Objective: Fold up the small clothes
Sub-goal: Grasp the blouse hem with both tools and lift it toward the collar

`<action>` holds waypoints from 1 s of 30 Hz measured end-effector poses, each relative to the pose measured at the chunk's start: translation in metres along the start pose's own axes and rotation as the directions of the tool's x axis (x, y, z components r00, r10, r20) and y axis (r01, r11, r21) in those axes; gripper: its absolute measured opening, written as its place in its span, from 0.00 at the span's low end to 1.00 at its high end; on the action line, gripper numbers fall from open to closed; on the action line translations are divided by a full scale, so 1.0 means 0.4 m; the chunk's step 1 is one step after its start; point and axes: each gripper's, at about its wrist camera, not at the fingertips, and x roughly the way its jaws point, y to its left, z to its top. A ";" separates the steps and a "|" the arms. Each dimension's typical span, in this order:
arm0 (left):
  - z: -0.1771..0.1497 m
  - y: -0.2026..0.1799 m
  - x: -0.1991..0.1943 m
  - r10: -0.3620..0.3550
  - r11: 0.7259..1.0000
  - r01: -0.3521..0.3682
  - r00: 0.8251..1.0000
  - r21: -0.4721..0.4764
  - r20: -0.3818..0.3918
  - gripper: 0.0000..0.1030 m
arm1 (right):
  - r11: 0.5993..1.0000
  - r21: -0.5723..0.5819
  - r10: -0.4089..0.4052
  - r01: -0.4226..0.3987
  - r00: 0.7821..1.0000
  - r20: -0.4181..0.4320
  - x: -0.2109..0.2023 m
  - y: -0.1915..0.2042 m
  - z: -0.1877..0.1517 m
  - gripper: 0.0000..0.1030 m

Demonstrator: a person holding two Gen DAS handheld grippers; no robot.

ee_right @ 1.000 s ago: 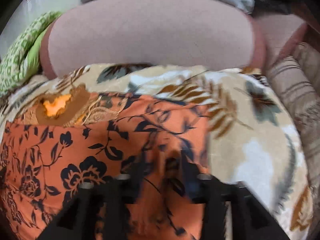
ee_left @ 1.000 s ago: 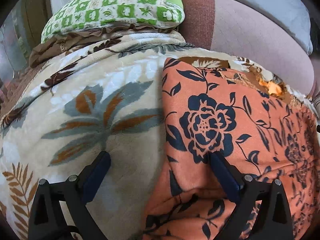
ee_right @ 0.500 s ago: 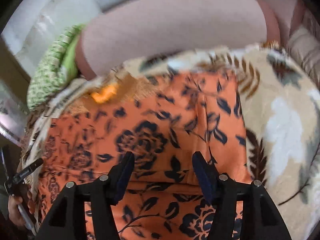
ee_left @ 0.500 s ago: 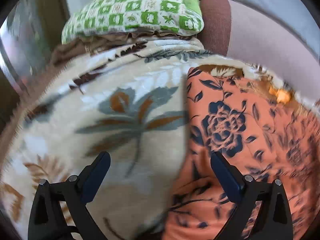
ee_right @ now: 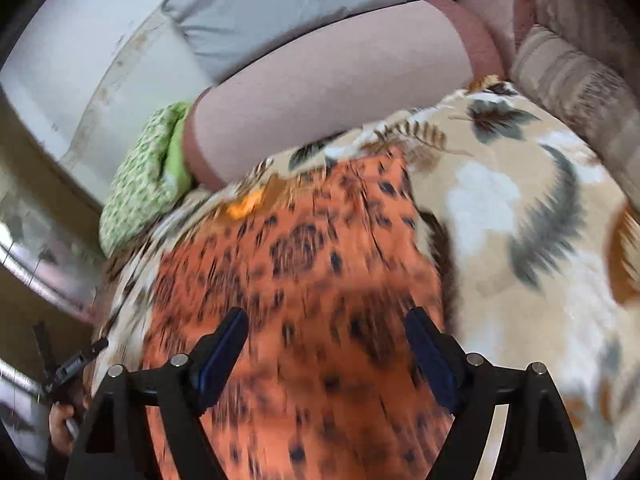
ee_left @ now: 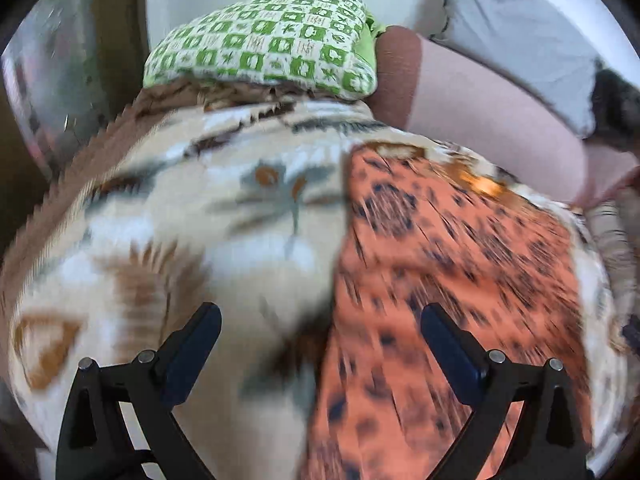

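Note:
An orange garment with dark blue flowers (ee_left: 452,280) lies flat on a cream floral blanket (ee_left: 192,216); both views are motion-blurred. My left gripper (ee_left: 320,336) is open and empty, raised above the garment's left edge, with one finger over the blanket and one over the cloth. My right gripper (ee_right: 326,342) is open and empty, raised above the garment (ee_right: 304,280), near its right side. The garment's near end is hidden below both views.
A green checked pillow (ee_left: 268,48) and a pink bolster (ee_left: 480,104) lie at the far end, with a grey pillow (ee_right: 288,4) behind. A striped cushion (ee_right: 580,80) lies at the right. The left hand and its gripper show at lower left (ee_right: 64,380).
Both grippers have lifted and pulled back from the garment. The right gripper went from shut on the cloth to open. The garment lies flat where it was.

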 end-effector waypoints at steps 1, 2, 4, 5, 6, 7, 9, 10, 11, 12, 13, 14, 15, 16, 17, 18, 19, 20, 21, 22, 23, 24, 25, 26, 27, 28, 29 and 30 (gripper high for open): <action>-0.031 0.005 -0.025 -0.021 1.000 0.021 1.000 -0.005 -0.012 0.97 | 1.000 0.013 -0.003 0.003 1.000 -0.015 -0.032 -0.024 -0.035 0.81; -0.079 0.011 -0.050 -0.042 0.999 0.041 0.999 -0.013 -0.024 0.97 | 1.000 0.030 0.000 0.002 0.999 -0.041 -0.062 -0.052 -0.078 0.81; -0.173 0.021 -0.073 -0.064 0.998 0.064 0.996 -0.009 -0.065 0.97 | 0.997 0.077 -0.015 0.021 0.997 -0.077 -0.115 -0.109 -0.192 0.81; -0.212 0.026 -0.080 -0.064 0.998 0.064 0.994 -0.009 -0.083 0.97 | 0.995 0.095 -0.020 0.029 0.996 -0.085 -0.141 -0.129 -0.239 0.81; -0.253 0.029 -0.080 -0.070 0.998 0.070 0.993 -0.004 -0.098 0.97 | 0.993 0.111 -0.020 0.030 0.996 -0.092 -0.156 -0.146 -0.277 0.81; -0.286 0.029 -0.073 -0.070 0.997 0.072 0.990 0.009 -0.121 0.97 | 0.990 0.139 -0.016 0.031 0.994 -0.104 -0.164 -0.171 -0.318 0.81; -0.325 0.029 -0.064 -0.058 0.998 0.061 0.987 0.017 -0.149 0.97 | 0.983 0.180 -0.012 0.033 0.993 -0.117 -0.166 -0.204 -0.363 0.81; -0.338 0.031 -0.062 -0.056 0.998 0.059 0.987 0.016 -0.149 0.97 | 0.981 0.189 -0.013 0.035 0.993 -0.115 -0.168 -0.213 -0.381 0.81; -0.348 0.038 -0.057 -0.048 0.999 0.048 0.987 -0.002 -0.150 0.97 | 0.981 0.192 -0.013 0.034 0.994 -0.110 -0.171 -0.216 -0.381 0.81; -0.351 0.045 -0.053 -0.047 0.999 0.045 0.987 -0.020 -0.157 0.97 | 0.982 0.189 -0.004 0.023 0.995 -0.097 -0.174 -0.212 -0.385 0.81; -0.354 0.053 -0.047 -0.057 0.998 0.050 0.985 -0.044 -0.165 0.96 | 0.982 0.186 0.001 0.016 0.996 -0.090 -0.178 -0.206 -0.383 0.81; -0.355 0.059 -0.045 -0.055 0.997 0.044 0.984 -0.065 -0.172 0.91 | 0.981 0.192 0.005 0.011 0.996 -0.084 -0.176 -0.206 -0.379 0.81; -0.354 0.065 -0.048 -0.061 0.996 0.047 0.983 -0.079 -0.174 0.83 | 0.979 0.206 0.016 0.002 0.996 -0.084 -0.168 -0.207 -0.378 0.80; -0.355 0.070 -0.063 -0.069 0.995 0.055 0.983 -0.084 -0.171 0.81 | 0.977 0.211 0.024 -0.005 0.996 -0.087 -0.159 -0.206 -0.376 0.71; -0.356 0.071 -0.071 -0.078 0.994 0.065 0.983 -0.082 -0.165 0.81 | 0.975 0.223 0.028 -0.006 0.995 -0.095 -0.152 -0.211 -0.377 0.63; -0.358 0.071 -0.073 -0.085 0.994 0.072 0.982 -0.079 -0.168 0.81 | 0.972 0.233 0.019 0.008 0.993 -0.116 -0.136 -0.207 -0.374 0.45; -0.362 0.071 -0.064 -0.091 0.994 0.078 0.978 -0.077 -0.187 0.81 | 0.972 0.229 -0.009 0.041 0.990 -0.140 -0.122 -0.208 -0.378 0.37; -0.371 0.073 -0.048 -0.087 0.994 0.071 0.971 -0.078 -0.222 0.81 | 0.972 0.223 -0.032 0.069 0.986 -0.166 -0.105 -0.208 -0.379 0.37; -0.377 0.076 -0.039 -0.086 0.994 0.068 0.966 -0.081 -0.245 0.80 | 0.968 0.228 -0.056 0.099 0.980 -0.191 -0.091 -0.214 -0.384 0.37; -0.377 0.077 -0.046 -0.091 0.994 0.074 0.969 -0.084 -0.230 0.80 | 0.966 0.238 -0.053 0.098 0.980 -0.191 -0.089 -0.216 -0.388 0.38; -0.375 0.083 -0.056 -0.123 0.989 0.101 0.968 -0.110 -0.217 0.80 | 0.966 0.245 -0.040 0.085 0.982 -0.182 -0.092 -0.215 -0.390 0.38; -0.374 0.089 -0.059 -0.152 0.983 0.125 0.965 -0.134 -0.214 0.80 | 0.964 0.256 -0.024 0.066 0.986 -0.165 -0.100 -0.214 -0.393 0.38; -0.374 0.096 -0.059 -0.181 0.976 0.148 0.960 -0.159 -0.214 0.80 | 0.968 0.249 -0.002 0.040 0.988 -0.152 -0.108 -0.207 -0.394 0.38; -0.375 0.101 -0.054 -0.189 0.973 0.151 0.956 -0.174 -0.224 0.77 | 0.973 0.226 -0.013 0.046 0.989 -0.149 -0.112 -0.199 -0.393 0.38; -0.376 0.099 -0.050 -0.167 0.978 0.132 0.958 -0.160 -0.234 0.69 | 0.976 0.212 -0.019 0.052 0.988 -0.152 -0.113 -0.196 -0.393 0.38; -0.376 0.095 -0.050 -0.133 0.985 0.102 0.962 -0.137 -0.239 0.41 | 0.977 0.206 -0.018 0.053 0.986 -0.167 -0.108 -0.195 -0.394 0.36; -0.374 0.092 -0.049 -0.072 0.994 0.050 0.966 -0.092 -0.249 0.17 | 0.977 0.207 -0.020 0.056 0.985 -0.173 -0.106 -0.196 -0.395 0.32; -0.371 0.094 -0.048 -0.083 0.994 0.061 0.963 -0.092 -0.255 0.14 | 0.977 0.203 -0.026 0.063 0.984 -0.179 -0.105 -0.197 -0.395 0.22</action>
